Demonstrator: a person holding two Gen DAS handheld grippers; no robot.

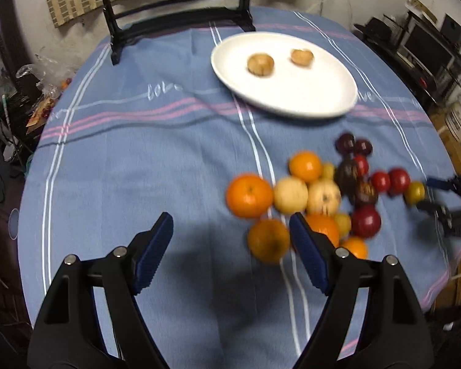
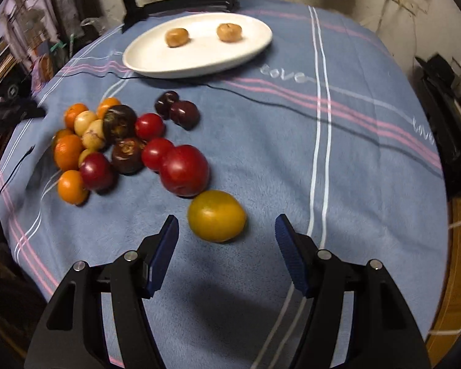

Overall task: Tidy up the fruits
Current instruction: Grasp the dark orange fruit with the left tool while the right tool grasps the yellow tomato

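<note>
- We count one white plate.
- We count two brown fruits on it.
- We count two dark plums set apart.
- We count one yellow fruit lying alone.

Both cameras look steeply down along their own fingers from above the near edge of the tabletop, facing the far wall. The left wrist view sits left of the fruit pile; the right wrist view sits right of it, close over a yellow fruit. Both share the pile and the white plate at the far side.
</note>
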